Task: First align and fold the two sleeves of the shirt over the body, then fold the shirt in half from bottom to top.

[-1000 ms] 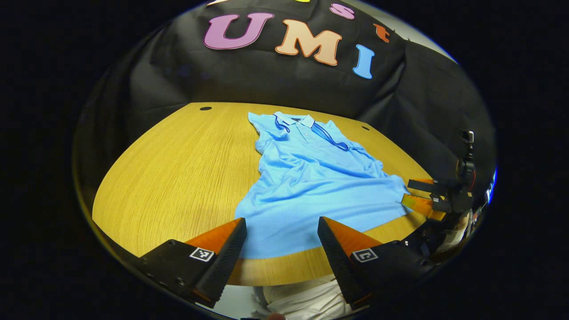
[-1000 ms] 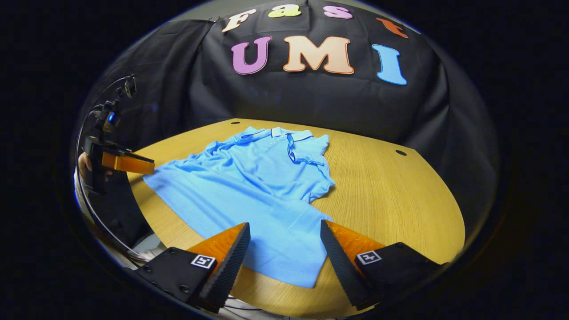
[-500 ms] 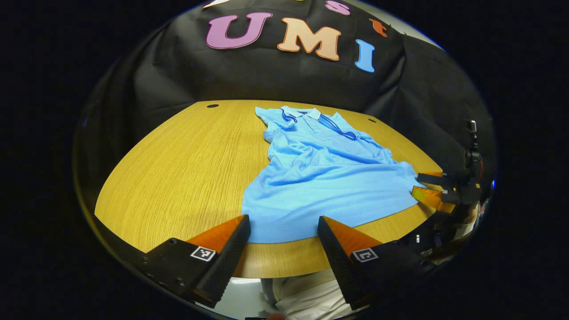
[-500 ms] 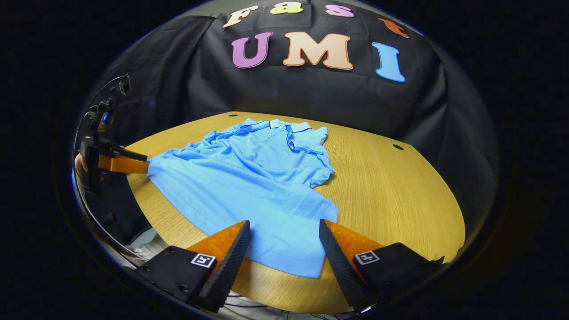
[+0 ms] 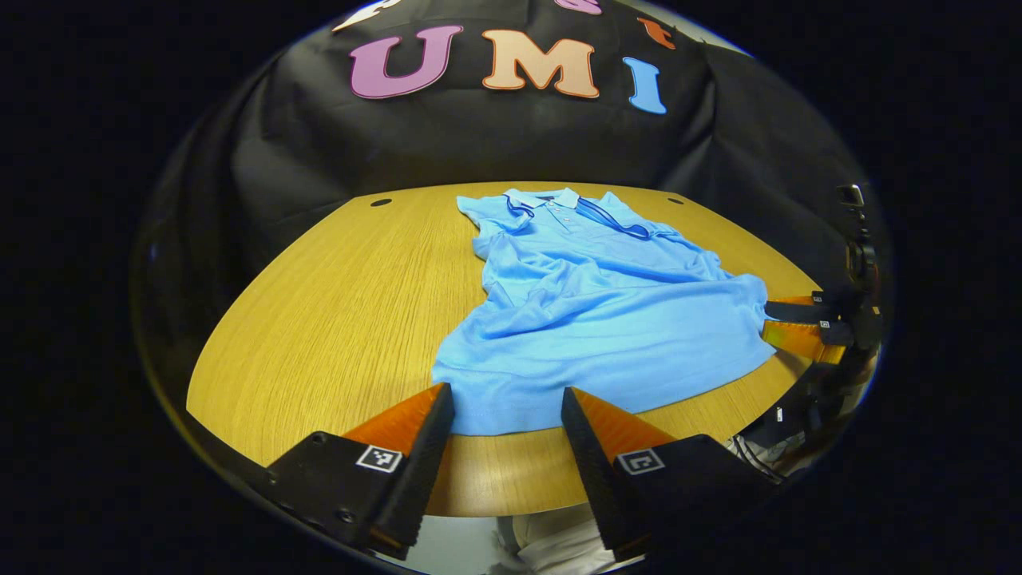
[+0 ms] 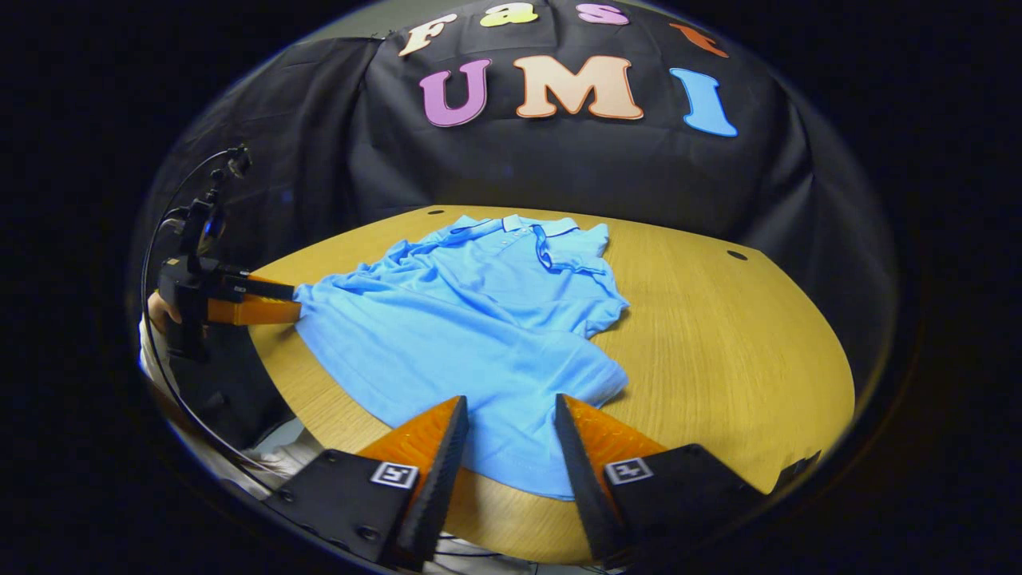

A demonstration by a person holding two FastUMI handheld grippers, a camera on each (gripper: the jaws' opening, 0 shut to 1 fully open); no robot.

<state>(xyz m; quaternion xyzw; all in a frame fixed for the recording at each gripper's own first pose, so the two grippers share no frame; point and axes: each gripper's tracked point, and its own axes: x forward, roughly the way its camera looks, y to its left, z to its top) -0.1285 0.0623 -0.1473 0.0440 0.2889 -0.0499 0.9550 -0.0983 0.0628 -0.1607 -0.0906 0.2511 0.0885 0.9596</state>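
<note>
A light blue polo shirt [image 5: 591, 319] lies flat on the round wooden table [image 5: 335, 303], collar [image 5: 547, 197] at the far side and both sleeves turned in over the body. My left gripper [image 5: 505, 399] is open, its fingers straddling the near left corner of the hem. In the right gripper view the shirt [image 6: 471, 319] runs from the collar [image 6: 519, 224] down to my right gripper [image 6: 511, 403], which is open over the other hem corner. Each gripper also appears in the other's view: the right one [image 5: 778, 319] and the left one [image 6: 271, 299] sit at opposite ends of the hem.
Bare wood lies on both sides of the shirt. Small dark holes [image 5: 381, 202] [image 6: 736, 255] mark the table's far rim. The black cloth wall stands close behind. A person's hand [image 6: 156, 307] holds the left gripper, and light trousers [image 5: 559, 551] show below the table's near edge.
Both grippers have moved in toward the hem, and each pair of fingers now stands a little closer together. The hem corners now lie between the fingertips.
</note>
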